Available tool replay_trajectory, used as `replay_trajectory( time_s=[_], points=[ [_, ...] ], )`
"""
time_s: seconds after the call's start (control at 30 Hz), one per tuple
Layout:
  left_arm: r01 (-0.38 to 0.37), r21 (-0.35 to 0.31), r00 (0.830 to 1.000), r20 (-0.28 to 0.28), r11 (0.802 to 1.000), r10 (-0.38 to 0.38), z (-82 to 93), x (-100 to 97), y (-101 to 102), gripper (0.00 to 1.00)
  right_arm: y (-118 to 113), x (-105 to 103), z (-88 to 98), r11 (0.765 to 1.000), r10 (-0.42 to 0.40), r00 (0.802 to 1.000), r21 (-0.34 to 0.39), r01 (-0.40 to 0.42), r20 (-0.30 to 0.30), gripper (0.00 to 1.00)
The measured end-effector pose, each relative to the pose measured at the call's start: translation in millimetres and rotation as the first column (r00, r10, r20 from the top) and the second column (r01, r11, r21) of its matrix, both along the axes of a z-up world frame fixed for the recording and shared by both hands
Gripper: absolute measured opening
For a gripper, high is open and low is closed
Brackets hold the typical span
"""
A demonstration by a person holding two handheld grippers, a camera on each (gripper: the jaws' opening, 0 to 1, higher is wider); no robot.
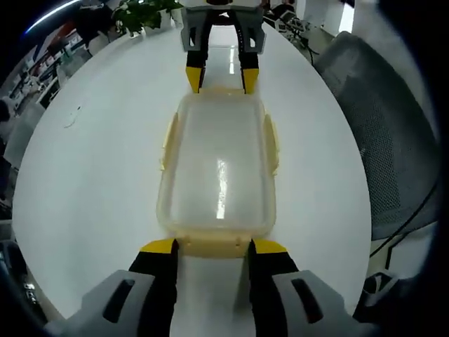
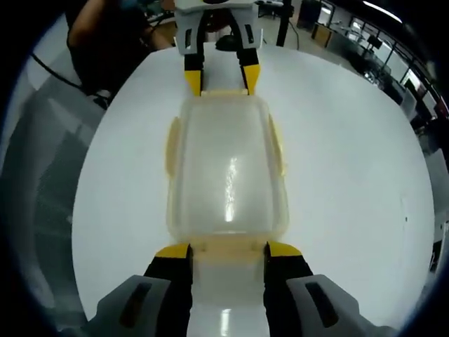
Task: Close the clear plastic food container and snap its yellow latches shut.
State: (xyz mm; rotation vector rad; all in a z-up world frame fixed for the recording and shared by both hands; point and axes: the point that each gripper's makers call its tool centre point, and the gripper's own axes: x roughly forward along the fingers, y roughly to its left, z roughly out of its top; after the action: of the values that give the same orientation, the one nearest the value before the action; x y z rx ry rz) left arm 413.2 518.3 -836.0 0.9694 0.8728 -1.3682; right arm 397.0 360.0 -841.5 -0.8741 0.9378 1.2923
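My left claw (image 1: 209, 247) sits spread wide at one short end of the clear plastic food container (image 1: 218, 172), its yellow tips just at the two corners of that end, with the yellow end latch (image 1: 212, 244) lying between them. I cannot tell whether the tips actually touch the plastic. The lid is on the container, which lies flat on the white round tabletop (image 1: 91, 175) straight ahead of this claw. At the far end, my right claw (image 1: 222, 78) comes in facing me, jaws also apart, its yellow tips reaching the opposite short edge.

From the right gripper view the picture mirrors itself: my right claw (image 2: 228, 250) is spread apart with the near end latch (image 2: 228, 246) between its tips, the container (image 2: 226, 168) directly ahead, and my left claw (image 2: 222, 81) opposite at the far end, released as well. Neither claw grips anything.

The long side latches (image 1: 168, 140) stand out pale yellow on either flank of the container; whether they are snapped down I cannot tell.

The left gripper view shows, to the right of the claw, a grey mesh office chair (image 1: 382, 133) beside the tabletop, and a green plant (image 1: 140, 12) beyond the far edge. The right gripper view instead shows a person's dark sleeve (image 2: 105, 42) behind the left claw, and ceiling lights (image 2: 382, 10) and desks off to the far right.
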Motion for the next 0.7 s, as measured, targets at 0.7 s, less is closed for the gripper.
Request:
replay_trajectory(
  time_s=[0.7],
  points=[
    [0.015, 0.018, 0.999, 0.028, 1.0, -0.016, 2.5, -0.7, 4.7, 0.37, 4.7, -1.4, 1.7, 1.0, 0.003, 1.0, 0.03, -0.003, -0.009, 0.38]
  ],
)
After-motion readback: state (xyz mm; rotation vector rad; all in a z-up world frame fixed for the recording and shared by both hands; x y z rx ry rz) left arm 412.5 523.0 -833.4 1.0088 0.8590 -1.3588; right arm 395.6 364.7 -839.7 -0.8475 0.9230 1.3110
